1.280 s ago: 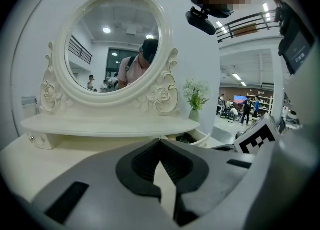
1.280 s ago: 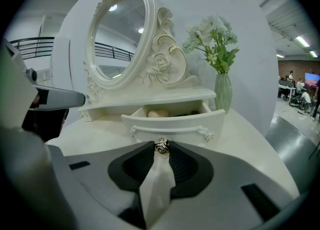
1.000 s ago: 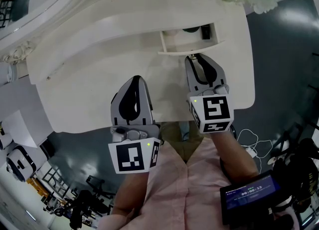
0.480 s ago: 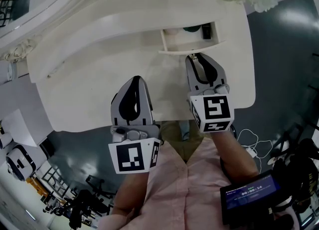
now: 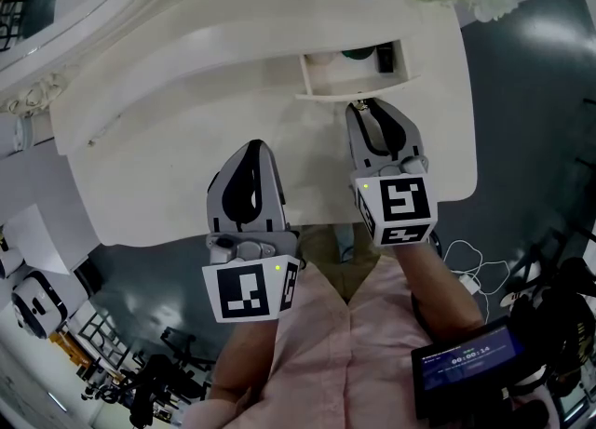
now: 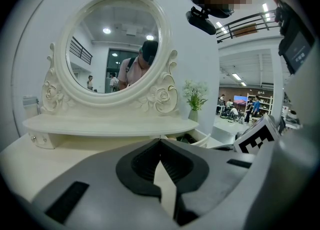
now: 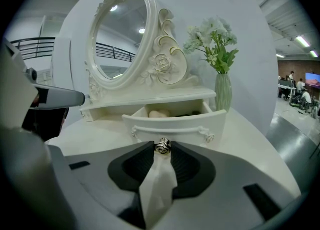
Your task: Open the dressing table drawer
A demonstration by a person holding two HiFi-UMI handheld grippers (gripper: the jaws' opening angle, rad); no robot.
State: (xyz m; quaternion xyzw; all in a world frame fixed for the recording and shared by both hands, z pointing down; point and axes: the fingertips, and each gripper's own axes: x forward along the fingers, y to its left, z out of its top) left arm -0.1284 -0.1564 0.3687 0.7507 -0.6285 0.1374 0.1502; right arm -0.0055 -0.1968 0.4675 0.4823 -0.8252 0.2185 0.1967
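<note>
The white dressing table (image 5: 168,157) has its small drawer (image 5: 357,90) pulled out at the back right; inside lie a pale round item and dark items. In the right gripper view the curved drawer front (image 7: 175,124) shows a rose-shaped metal knob (image 7: 162,146) in its middle. My right gripper (image 7: 162,145) is shut on that knob, and in the head view it (image 5: 361,105) reaches the drawer front. My left gripper (image 5: 251,146) hangs over the bare table top to the left, shut with nothing in it; its tips (image 6: 160,139) meet.
An oval mirror (image 6: 112,44) in a carved white frame stands on a raised shelf (image 6: 100,124) at the back. A vase of white flowers (image 7: 222,92) stands right of the drawer. The table's front edge runs just under both grippers; dark floor lies beyond its right edge.
</note>
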